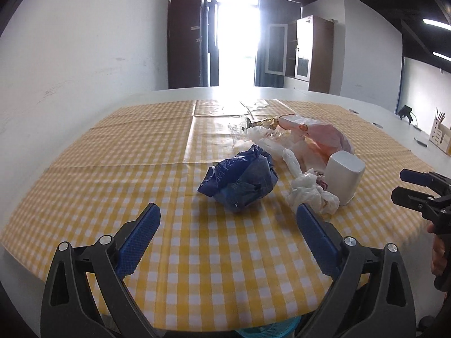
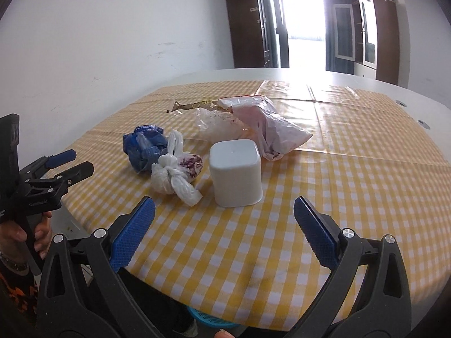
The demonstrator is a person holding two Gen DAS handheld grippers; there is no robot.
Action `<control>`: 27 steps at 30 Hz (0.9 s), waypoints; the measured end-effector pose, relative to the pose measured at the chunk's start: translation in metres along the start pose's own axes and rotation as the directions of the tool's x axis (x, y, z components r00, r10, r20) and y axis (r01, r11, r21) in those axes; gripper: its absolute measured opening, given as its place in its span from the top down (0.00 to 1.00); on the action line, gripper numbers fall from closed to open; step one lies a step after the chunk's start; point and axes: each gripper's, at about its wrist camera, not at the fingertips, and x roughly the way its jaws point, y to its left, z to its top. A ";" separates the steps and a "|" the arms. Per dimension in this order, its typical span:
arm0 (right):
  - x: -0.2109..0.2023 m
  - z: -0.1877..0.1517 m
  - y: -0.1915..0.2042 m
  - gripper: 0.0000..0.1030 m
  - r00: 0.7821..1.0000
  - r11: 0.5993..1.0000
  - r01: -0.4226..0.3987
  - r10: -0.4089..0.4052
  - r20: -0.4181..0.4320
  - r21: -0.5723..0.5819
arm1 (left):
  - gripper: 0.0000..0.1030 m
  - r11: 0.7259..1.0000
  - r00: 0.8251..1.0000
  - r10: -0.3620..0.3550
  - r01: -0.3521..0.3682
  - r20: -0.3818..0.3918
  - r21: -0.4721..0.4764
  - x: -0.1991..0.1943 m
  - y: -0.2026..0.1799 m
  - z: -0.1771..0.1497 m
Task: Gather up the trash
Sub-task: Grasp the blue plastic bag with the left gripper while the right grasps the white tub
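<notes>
Left wrist view first: you held your left gripper (image 1: 228, 219) spread wide with nothing between its blue pads, hovering over the near part of the checked cloth (image 1: 112, 146) on the desk (image 1: 174, 91). It pointed at the crumpled blue bag (image 1: 239, 180), which lay just ahead of the gap, probably so you could take that piece first. To its right the knotted white bag (image 1: 310, 191) touched the white cup (image 1: 344, 174), which stood upside down, and the pink bag (image 1: 327, 138) and a gold wrapper (image 1: 263, 122) lay behind. Your right gripper (image 1: 397, 186) showed at the right edge, cut off, so only its jaw tips were clear. A blue-green thing peeked out under the desk edge; I could not tell what it was from here.

Right wrist view: your right gripper (image 2: 224, 217) was also spread wide and empty, lined up with the white cup (image 2: 236, 173) just ahead, likely its own target. The knotted white bag (image 2: 172, 177) leaned beside the cup, the blue bag (image 2: 145, 148) just behind it, the pink bag (image 2: 265, 124) further back. Your left gripper (image 2: 77, 160) hung at the left, off the cloth. A blue basket (image 2: 207, 321) showed below the desk edge, mostly hidden, perhaps the place for the trash.
</notes>
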 end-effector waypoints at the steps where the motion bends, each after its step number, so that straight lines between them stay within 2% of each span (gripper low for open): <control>1: 0.004 0.002 -0.001 0.08 1.000 1.000 0.001 -0.001 -0.006 0.001 | 0.08 1.000 1.000 0.006 -0.006 0.001 0.018 0.004 0.000 0.002; 16: 0.060 0.033 -0.010 0.09 0.996 1.000 0.024 -0.022 -0.090 0.014 | 0.08 0.995 0.992 -0.087 0.092 -0.092 0.048 0.062 0.009 0.028; 23: 0.073 0.034 -0.006 0.14 0.993 1.000 0.023 -0.022 -0.117 0.010 | 0.09 0.987 0.980 -0.156 0.159 -0.122 0.013 0.077 0.011 0.035; 27: 0.077 0.035 -0.007 0.18 0.992 0.999 0.029 -0.027 -0.125 0.013 | 0.17 0.984 0.975 -0.169 0.175 -0.144 0.024 0.085 0.007 0.034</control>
